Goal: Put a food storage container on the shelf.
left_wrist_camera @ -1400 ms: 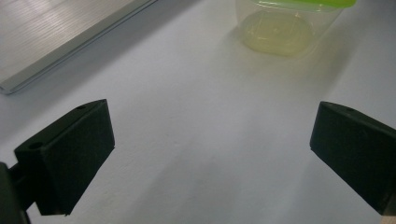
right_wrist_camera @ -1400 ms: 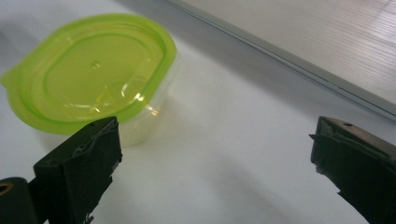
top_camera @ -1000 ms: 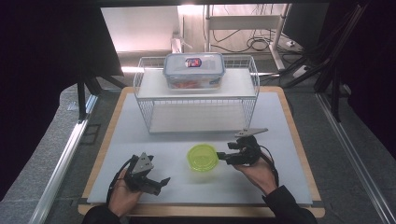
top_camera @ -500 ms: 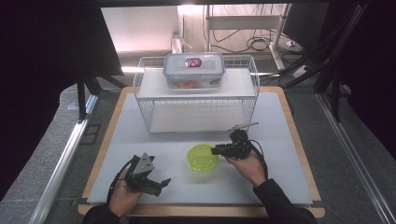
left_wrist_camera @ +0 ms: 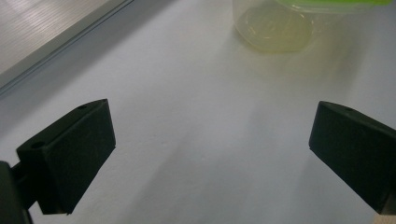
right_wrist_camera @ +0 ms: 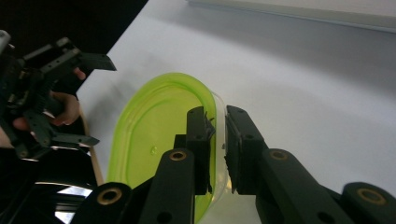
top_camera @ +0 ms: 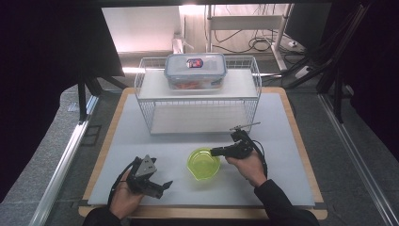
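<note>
Near the counter's (top_camera: 282,122) front edge, the green bowl (top_camera: 203,163) is sitting upright between both hands. The right gripper (top_camera: 217,151) has just been closing and is now clamping its fingers (right_wrist_camera: 201,140) on the bowl's right rim, one inside, one outside. The left gripper (top_camera: 162,186) is resting just left of the bowl, fingers (left_wrist_camera: 74,149) wide apart, holding nothing; behind stands a wire rack (top_camera: 197,94) carrying a lidded box (top_camera: 195,70)

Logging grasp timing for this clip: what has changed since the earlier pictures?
The right gripper moved in to the green bowl and its jaws have just been closing, one either side of the bowl's rim. The left gripper, open, the bowl and the lidded container on the wire rack stayed put.
</note>
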A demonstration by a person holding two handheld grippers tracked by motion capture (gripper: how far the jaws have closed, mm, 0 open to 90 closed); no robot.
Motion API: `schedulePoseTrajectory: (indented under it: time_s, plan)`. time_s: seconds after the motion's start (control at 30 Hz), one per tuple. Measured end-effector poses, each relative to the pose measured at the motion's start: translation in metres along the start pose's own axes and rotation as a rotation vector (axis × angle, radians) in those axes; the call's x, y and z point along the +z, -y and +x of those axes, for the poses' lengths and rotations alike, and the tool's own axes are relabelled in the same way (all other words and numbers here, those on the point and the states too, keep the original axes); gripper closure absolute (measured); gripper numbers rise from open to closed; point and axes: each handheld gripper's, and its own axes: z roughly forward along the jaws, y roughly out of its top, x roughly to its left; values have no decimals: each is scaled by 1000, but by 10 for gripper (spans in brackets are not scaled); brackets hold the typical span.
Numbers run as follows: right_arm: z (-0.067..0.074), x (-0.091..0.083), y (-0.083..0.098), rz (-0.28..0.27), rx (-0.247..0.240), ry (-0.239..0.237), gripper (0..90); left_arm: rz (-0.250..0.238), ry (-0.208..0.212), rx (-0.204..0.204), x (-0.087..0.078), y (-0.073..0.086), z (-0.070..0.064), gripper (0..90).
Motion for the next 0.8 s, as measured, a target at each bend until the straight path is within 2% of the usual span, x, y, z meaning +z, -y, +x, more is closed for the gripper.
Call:
schedulePoseTrajectory:
  time_s: [0.07,0.17,0.3,0.37,0.8]
  plan:
    - [-1,0,0,-6,33,-38,814,-1,-1,1,0,0,0,4]
    - [-2,-2,0,-20,55,-79,824,-1,-3,1,0,0,0,4]
    - [0,-6,-2,-33,59,-92,832,-4,-4,1,-1,0,0,4]
    - [0,-8,-3,-43,74,-117,837,-4,-4,0,-1,0,0,4]
    - [1,-11,-6,-61,71,-113,840,-4,-4,-1,-1,0,1,4]
